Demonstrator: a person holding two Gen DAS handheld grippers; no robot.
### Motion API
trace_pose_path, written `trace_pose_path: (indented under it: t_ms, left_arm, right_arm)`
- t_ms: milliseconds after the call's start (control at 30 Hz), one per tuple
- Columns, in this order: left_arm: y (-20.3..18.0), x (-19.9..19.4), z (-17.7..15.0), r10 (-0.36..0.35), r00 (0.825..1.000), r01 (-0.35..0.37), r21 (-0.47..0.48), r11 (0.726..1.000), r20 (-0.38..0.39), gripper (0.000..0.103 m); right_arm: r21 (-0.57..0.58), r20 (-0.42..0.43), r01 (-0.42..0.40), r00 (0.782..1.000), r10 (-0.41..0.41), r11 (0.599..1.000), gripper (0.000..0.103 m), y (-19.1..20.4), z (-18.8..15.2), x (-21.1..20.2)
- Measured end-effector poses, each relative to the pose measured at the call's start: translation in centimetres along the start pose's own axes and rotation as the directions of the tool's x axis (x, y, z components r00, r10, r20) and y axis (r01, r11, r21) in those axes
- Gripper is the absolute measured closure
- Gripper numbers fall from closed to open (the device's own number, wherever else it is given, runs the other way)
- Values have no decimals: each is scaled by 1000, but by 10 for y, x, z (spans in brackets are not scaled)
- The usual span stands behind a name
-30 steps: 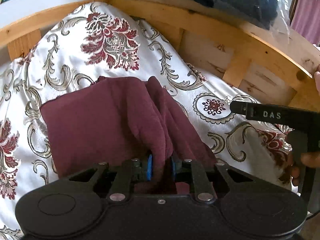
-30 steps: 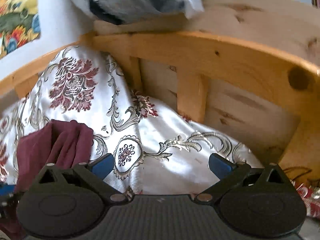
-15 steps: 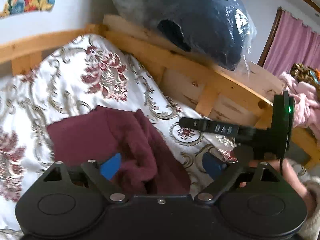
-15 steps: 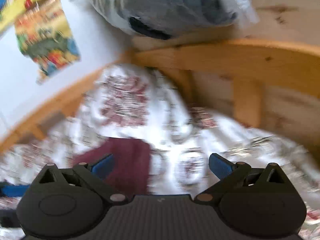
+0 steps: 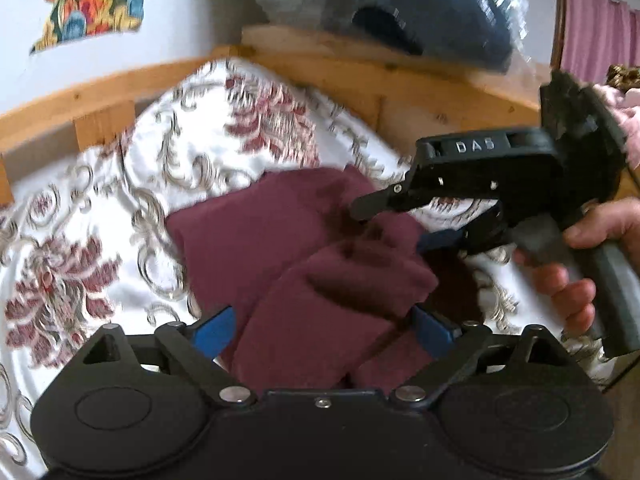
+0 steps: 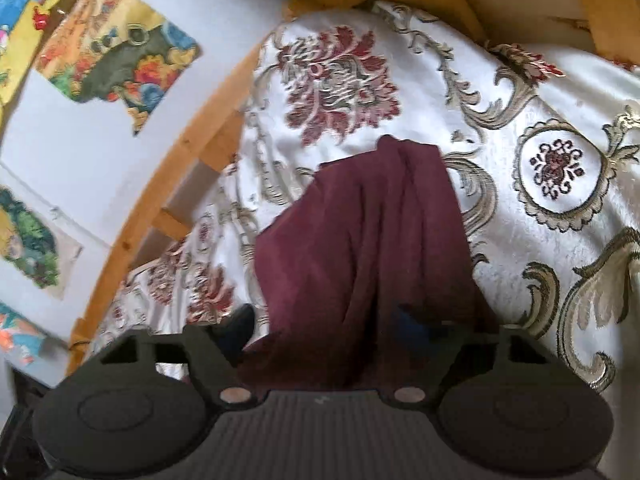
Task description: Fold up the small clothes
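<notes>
Maroon garment [image 5: 304, 264] (part-folded, rumpled) on floral bedspread [image 5: 80, 240]

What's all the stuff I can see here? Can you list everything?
cloth: one, maroon, folded on the bedspread
bedspread: one, white with red and gold pattern, on the bed
bed frame: one, pale wood, around the bedspread
bag: one, clear over dark blue stuffing, on the frame
curtain: one, pink, far right
pictures: several, colourful, on the wall
left claw: one, black, blue pads, open over the cloth
right claw: one, black, closing at the cloth
hand: one, gripping the right claw's handle
</notes>
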State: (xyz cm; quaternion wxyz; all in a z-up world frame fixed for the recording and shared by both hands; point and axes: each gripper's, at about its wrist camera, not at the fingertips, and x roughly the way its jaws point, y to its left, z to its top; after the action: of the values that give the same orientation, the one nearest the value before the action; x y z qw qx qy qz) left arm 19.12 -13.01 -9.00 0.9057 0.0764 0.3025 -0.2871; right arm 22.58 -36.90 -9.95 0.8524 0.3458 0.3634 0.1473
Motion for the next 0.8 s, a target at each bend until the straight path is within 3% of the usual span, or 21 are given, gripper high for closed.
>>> trace_pose_path:
  t_ms: [67, 167, 200, 333, 500, 633, 800]
  left_arm:
    - [4, 5, -2, -37, 999, 36, -27, 999, -14, 15]
    - [5, 7, 0, -61, 998, 61, -52, 997, -6, 23]
    - [4, 7, 0, -66, 998, 66, -57, 996, -8, 24]
    - [-1, 6, -1, -97, 995, 96, -61, 993, -2, 26]
    - [-15, 7, 2, -169, 985, 170, -42, 985, 32, 27]
    - [-23, 10, -2, -263, 964, 264, -15, 964, 44, 24]
    - [-17, 13, -4, -310, 950, 312, -76, 947, 43, 19]
  right_arm:
    - [26, 19, -24, 1000, 23, 999, 51, 0, 0, 3]
    - [18, 61, 6, 998, -7, 1000, 76, 2, -4, 3]
    - [7, 74, 14, 997, -15, 1000, 79, 2, -5, 1]
    - [-81, 127, 47, 991, -36, 996, 84, 14, -4, -4]
    - [-205, 248, 121, 966, -68, 971, 86, 34, -3, -30]
    - [-142, 248, 195, 956, -155, 971, 86, 15, -2, -39]
    - [-98, 193, 195, 966, -174, 976, 85, -5, 0, -35]
